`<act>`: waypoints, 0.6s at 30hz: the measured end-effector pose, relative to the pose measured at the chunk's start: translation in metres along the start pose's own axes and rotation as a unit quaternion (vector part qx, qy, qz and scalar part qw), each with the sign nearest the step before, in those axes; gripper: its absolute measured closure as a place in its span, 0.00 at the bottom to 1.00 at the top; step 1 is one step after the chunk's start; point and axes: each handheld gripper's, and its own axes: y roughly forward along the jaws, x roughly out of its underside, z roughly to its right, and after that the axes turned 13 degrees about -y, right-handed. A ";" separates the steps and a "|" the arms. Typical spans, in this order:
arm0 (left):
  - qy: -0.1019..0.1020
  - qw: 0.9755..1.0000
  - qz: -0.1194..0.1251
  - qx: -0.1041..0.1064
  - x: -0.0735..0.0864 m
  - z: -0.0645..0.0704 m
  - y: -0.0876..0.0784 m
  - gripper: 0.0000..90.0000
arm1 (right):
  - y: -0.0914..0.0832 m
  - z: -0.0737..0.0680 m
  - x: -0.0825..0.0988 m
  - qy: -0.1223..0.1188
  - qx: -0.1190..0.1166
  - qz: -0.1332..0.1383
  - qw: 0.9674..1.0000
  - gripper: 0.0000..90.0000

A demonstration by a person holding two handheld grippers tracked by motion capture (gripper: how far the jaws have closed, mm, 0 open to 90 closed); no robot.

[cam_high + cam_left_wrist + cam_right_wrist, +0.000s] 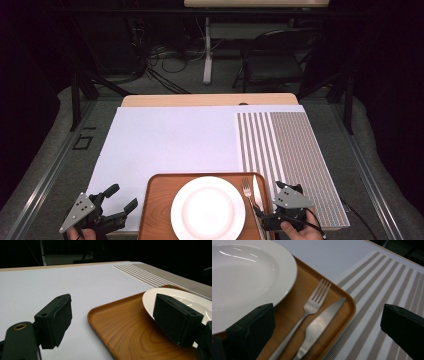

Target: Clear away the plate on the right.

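A white surface [170, 145] carries a grey striped mat [290, 160]; behind stands a dark folding chair [272, 60].

Table [205, 100] covered by a white sheet [170, 145] and, at right, a striped mat [295, 160]; a wooden tray [157, 205] lies at the near edge.

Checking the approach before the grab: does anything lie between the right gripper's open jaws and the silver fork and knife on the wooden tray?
Nothing visible does. The right gripper hangs open right over the silver fork and silver knife; the round white plate lies beside them.
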 end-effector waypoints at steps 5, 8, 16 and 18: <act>0.001 1.000 0.002 -0.008 0.000 -0.001 0.000 0.18 | -0.010 0.013 0.014 0.030 0.024 -0.002 0.999 0.00; 0.000 1.000 0.003 -0.010 0.000 -0.003 0.000 0.18 | -0.015 0.018 0.023 0.043 0.039 -0.009 0.998 0.00; 0.006 1.000 0.004 -0.022 -0.001 -0.008 -0.003 0.18 | -0.023 0.029 0.042 0.087 0.069 -0.010 0.994 0.00; 0.005 1.000 0.004 -0.024 -0.001 -0.008 -0.003 0.18 | -0.024 0.031 0.044 0.090 0.071 -0.017 0.993 0.00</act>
